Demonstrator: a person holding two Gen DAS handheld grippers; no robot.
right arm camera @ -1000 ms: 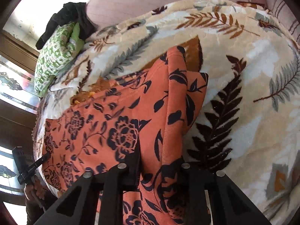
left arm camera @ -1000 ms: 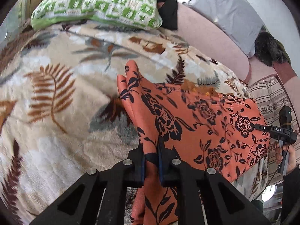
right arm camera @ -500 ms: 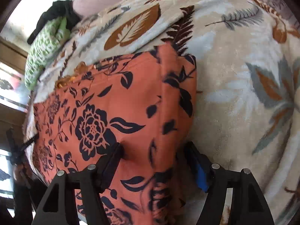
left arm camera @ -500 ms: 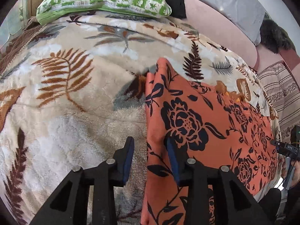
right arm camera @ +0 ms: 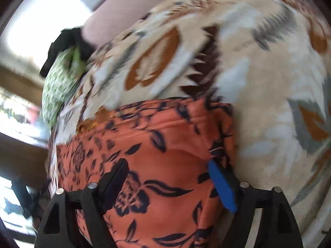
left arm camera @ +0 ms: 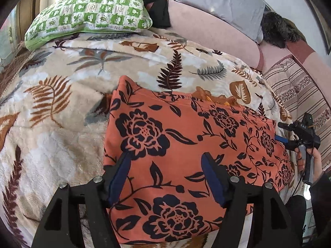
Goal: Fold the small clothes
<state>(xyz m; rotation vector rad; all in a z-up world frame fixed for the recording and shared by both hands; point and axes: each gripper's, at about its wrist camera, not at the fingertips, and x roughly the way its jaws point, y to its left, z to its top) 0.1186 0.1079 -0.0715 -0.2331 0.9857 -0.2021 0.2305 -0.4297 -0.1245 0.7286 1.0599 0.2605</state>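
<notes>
Orange black-flowered cloth garment (left arm camera: pixel 186 144) lies folded flat on the leaf-print fleece bed blanket (left arm camera: pixel 51 124); both my jaws gape wide, empty; next comes regripping an edge.

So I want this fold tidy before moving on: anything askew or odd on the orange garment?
Mostly neat: the orange floral garment lies flat on the leaf-print blanket. One oddity: a frilly mustard-yellow edge pokes out past its far hem, untucked.

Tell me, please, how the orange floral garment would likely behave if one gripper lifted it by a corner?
The orange floral garment looks thin and lies flat in soft layers, so it would probably droop and unfold. It seems light. The plush blanket beneath may grip it, so pushing would likely bunch it rather than slide it.
</notes>
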